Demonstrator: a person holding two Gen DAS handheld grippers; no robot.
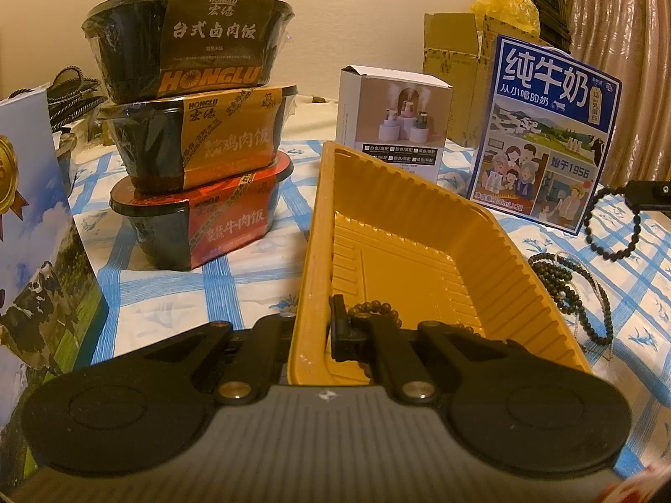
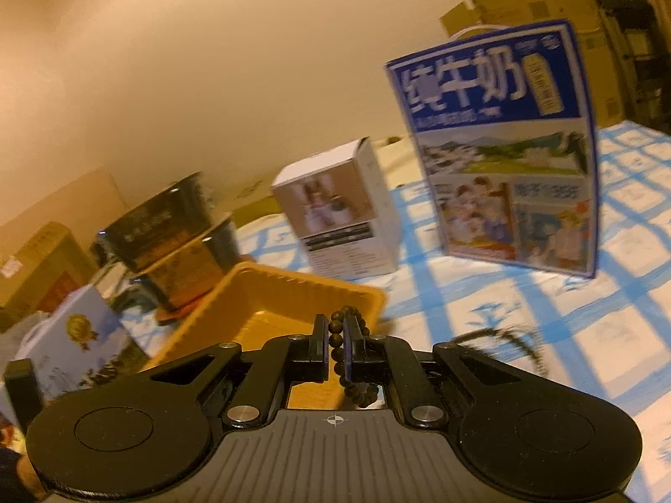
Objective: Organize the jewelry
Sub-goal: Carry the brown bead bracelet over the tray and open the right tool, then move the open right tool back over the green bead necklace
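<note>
A yellow plastic tray [image 1: 482, 247] lies on the blue-checked cloth. My left gripper [image 1: 312, 327] is shut on the tray's near left wall, one finger outside and one inside. A brown bead bracelet [image 1: 379, 308] lies inside the tray by the inner finger. My right gripper [image 2: 335, 346] is shut on a dark bead bracelet [image 2: 350, 381] and holds it in the air near the tray [image 2: 268, 293]. In the left wrist view this bracelet [image 1: 614, 224] hangs from the right gripper's finger at the right edge. More dark bead strings [image 1: 574, 289] lie on the cloth right of the tray.
Three stacked instant rice bowls [image 1: 193, 138] stand left of the tray. A small white box [image 1: 394, 117] and a blue milk carton [image 1: 545, 130] stand behind it. Another milk box [image 1: 37, 226] is at the left. Cardboard boxes [image 1: 457, 67] line the wall.
</note>
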